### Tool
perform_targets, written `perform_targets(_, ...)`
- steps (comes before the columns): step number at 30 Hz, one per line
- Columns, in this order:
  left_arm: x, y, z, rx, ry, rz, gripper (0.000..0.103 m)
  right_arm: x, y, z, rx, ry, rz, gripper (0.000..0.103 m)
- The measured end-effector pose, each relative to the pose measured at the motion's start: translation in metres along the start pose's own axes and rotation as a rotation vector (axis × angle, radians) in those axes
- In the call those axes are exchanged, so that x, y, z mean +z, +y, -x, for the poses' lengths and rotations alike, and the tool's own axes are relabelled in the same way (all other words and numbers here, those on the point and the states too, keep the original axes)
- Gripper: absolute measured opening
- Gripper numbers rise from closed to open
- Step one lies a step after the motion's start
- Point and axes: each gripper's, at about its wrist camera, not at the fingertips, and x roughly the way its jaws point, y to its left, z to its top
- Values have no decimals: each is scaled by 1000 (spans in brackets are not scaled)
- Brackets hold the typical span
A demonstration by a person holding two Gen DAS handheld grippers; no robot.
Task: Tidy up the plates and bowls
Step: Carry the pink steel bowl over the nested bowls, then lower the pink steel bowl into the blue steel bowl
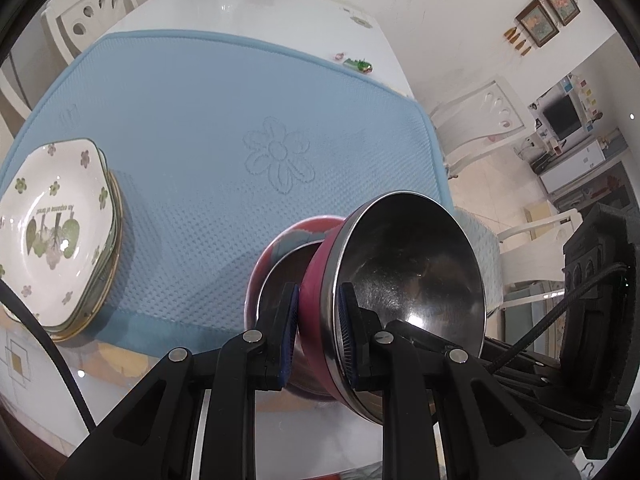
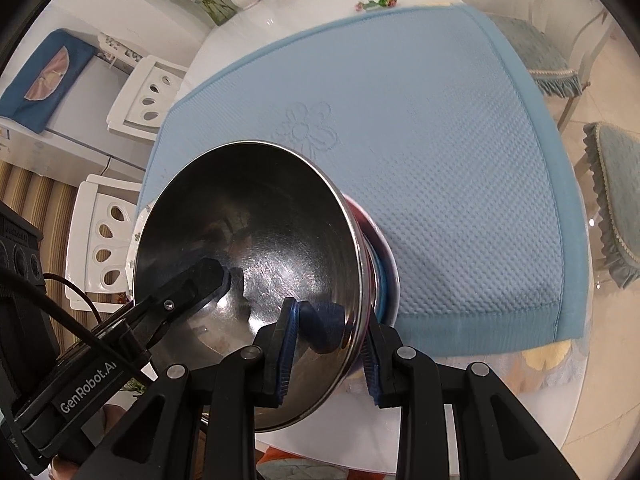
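Left wrist: claws pinch round steel bowl (image 1: 408,264) over waffle-textured mat (image 1: 200,120)

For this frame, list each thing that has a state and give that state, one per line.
Steel bowl: tilted, rim clamped on two opposite sides by both grippers, held over a second bowl.
Second bowl: pink outside, below the held bowl on the mat's near edge.
Plate stack: upright, on the blue mat, untouched.
Left gripper: shut on the rim.
Right gripper: shut on the rim.
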Motion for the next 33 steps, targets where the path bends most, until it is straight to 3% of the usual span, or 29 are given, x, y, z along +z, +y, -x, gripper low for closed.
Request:
perform_targets(4,-6,-1,-10,32,10,-11,17,-4,0,-8,-15,15,2,28)
perform_targets(15,0,5,-22,20,47,-4,17,-1,-2,-11,-10,19,-4,28)
perform_targets(22,8,16,-15,28,20,19,19,3,-12,-1,1,3,-16,28)
perform_targets(26,14,32,-7,-4,2,72,19,7,-17,12,10,-41,-26,28)
perform_targets(33,16,35,-15,-1,17,77,19,11,-21,5,20,-24,-34,28)
